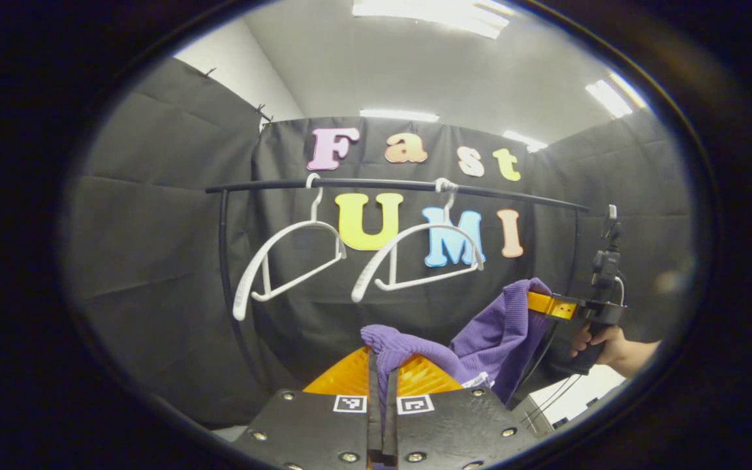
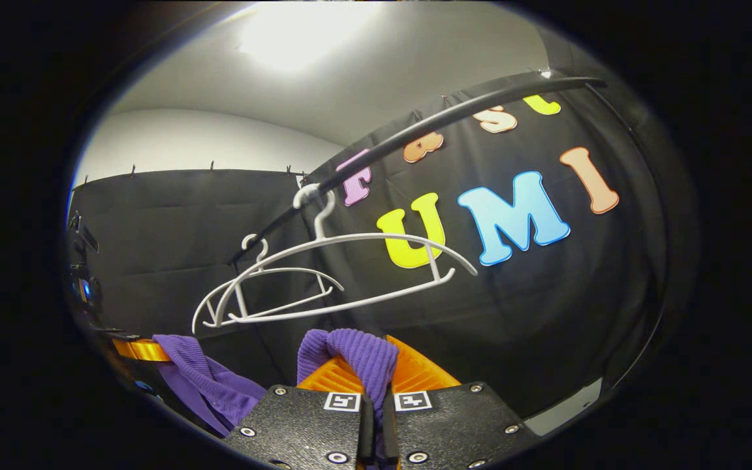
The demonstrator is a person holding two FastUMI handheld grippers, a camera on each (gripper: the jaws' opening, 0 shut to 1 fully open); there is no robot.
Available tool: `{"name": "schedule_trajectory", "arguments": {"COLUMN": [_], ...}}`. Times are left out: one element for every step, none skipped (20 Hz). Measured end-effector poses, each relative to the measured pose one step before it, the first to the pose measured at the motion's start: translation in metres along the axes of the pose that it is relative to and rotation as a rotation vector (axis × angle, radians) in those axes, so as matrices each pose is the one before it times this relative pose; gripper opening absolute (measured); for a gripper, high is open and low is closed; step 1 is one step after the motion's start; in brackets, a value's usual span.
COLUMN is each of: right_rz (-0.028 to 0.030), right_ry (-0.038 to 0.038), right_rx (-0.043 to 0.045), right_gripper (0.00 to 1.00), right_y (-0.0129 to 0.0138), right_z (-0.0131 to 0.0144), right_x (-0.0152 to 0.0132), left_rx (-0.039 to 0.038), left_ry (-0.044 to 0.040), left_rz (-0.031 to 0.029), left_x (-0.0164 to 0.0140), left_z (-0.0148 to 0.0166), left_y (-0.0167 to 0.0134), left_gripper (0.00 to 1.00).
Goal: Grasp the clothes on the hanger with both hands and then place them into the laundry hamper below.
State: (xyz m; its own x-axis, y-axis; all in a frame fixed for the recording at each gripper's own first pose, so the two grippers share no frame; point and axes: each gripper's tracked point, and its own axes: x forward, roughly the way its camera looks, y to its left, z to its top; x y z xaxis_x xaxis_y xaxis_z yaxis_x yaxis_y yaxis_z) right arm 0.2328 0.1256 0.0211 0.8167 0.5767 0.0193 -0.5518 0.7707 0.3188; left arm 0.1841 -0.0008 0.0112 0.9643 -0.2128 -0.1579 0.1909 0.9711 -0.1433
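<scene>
Both tongs, left tongs (image 1: 382,372) and right tongs (image 2: 376,375), pinch the purple top (image 1: 493,333) tight; two bare white hangers (image 1: 288,264) hang above them.

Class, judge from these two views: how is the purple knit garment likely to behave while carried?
Probably floppy: the purple knit garment sags between the left gripper and the right gripper. Likely light, since two pinches hold it. Its ribbed knit probably resists slipping.

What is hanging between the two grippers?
The purple garment stretches from the left gripper to the right gripper, seen in the left gripper view.
</scene>
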Motion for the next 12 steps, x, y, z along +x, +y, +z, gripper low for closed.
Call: {"name": "schedule_trajectory", "arguments": {"right_rz": [0.00088,-0.00133,0.00148,-0.00140,-0.00172,0.00044,-0.00034,-0.00255,-0.00148,-0.00107,-0.00388,-0.00691], "right_ry": [-0.00493,-0.00342,-0.00033,0.00077,0.00318,0.00530,0.00619,0.00437,0.00331,0.00343,0.00494,0.00608], "right_rx": [-0.00569,-0.00361,-0.00222,-0.00406,-0.00630,-0.00554,-0.00690,-0.00812,-0.00862,-0.01032,-0.01549,-0.02201], "right_gripper": [0.05,0.05,0.05,0.05,0.05,0.05,0.05,0.05,0.05,0.05,0.05,0.05], "right_y": [0.00895,0.00727,0.00923,0.00657,0.00725,0.00717,0.00678,0.00549,0.00681,0.00684,0.00528,0.00341], "right_z": [-0.00138,-0.00037,-0.00332,-0.00294,-0.00400,-0.00402,-0.00504,-0.00402,-0.00472,-0.00480,-0.00589,-0.00586], "right_x": [-0.00693,-0.00777,-0.00747,-0.00629,-0.00625,-0.00579,-0.00518,-0.00515,-0.00485,-0.00480,-0.00356,-0.00394], "left_rx": [-0.00866,-0.00800,-0.00467,0.00032,0.00095,-0.00006,-0.00275,-0.00027,-0.00022,-0.00101,-0.00360,-0.00118], "left_ry": [-0.00481,-0.00515,-0.00425,-0.00122,0.00152,0.00155,0.00086,-0.00260,-0.00122,-0.00086,0.00533,0.00812], "left_rz": [-0.01701,-0.01936,-0.01877,-0.01485,-0.00962,-0.01058,-0.01003,-0.00931,-0.00938,-0.01223,-0.01355,-0.01166], "left_x": [-0.00389,-0.00430,-0.00178,-0.00114,-0.00174,0.00050,0.00083,0.00066,0.00090,0.00159,0.00206,-0.00193], "left_z": [-0.00300,-0.00335,-0.00351,-0.00585,-0.00380,-0.00458,-0.00407,-0.00400,-0.00482,-0.00590,-0.00670,-0.00938], "left_y": [-0.00478,-0.00542,-0.00559,-0.00518,-0.00346,-0.00387,-0.00371,-0.00449,-0.00385,-0.00382,-0.00368,-0.00469], "left_gripper": [0.02,0.02,0.02,0.02,0.02,0.02,0.02,0.02,0.02,0.02,0.02,0.02]}}
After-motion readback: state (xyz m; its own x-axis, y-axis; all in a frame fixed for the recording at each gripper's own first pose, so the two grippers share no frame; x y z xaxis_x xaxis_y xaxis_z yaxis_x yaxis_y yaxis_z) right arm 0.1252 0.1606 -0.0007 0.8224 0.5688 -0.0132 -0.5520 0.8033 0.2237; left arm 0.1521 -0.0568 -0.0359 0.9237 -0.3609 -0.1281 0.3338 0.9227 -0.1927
